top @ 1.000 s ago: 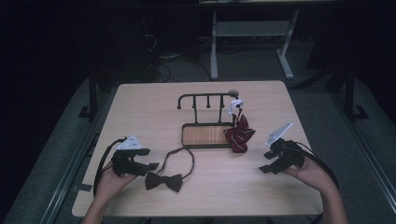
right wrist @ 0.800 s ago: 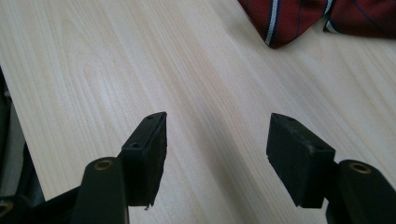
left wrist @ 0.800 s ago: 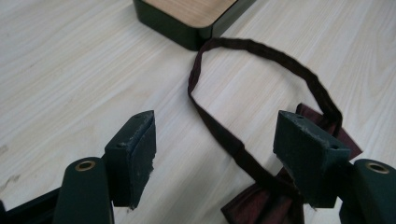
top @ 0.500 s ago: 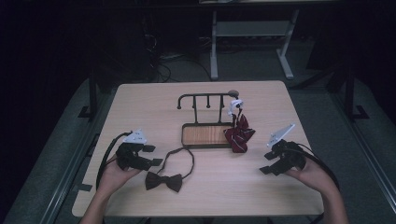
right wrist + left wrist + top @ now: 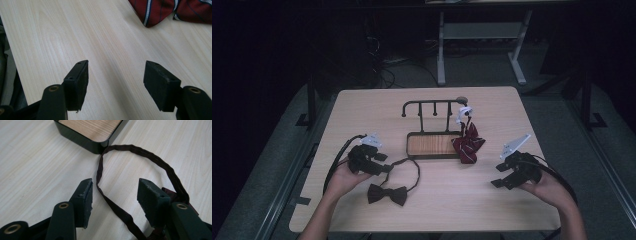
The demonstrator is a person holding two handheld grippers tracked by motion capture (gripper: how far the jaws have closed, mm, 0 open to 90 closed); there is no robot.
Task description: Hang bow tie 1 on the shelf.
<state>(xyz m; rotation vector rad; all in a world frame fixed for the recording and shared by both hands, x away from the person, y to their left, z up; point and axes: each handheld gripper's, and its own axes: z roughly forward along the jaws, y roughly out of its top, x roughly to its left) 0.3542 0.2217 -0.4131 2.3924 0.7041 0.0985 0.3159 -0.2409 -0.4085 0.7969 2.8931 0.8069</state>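
High view: a light wooden table (image 5: 362, 107) holds a black rack (image 5: 432, 127) with a wood-lined base at its centre. A red striped bow tie (image 5: 468, 145) hangs at the rack's right end, touching the base. A dark bow tie (image 5: 386, 194) lies near the left front, its strap (image 5: 414, 167) looping toward the rack. The left gripper (image 5: 379, 167) sits just left of that strap, jaws spread apart with the strap (image 5: 112, 205) lying between them, ungripped. The right gripper (image 5: 501, 175) rests at the near right, jaws released over bare wood.
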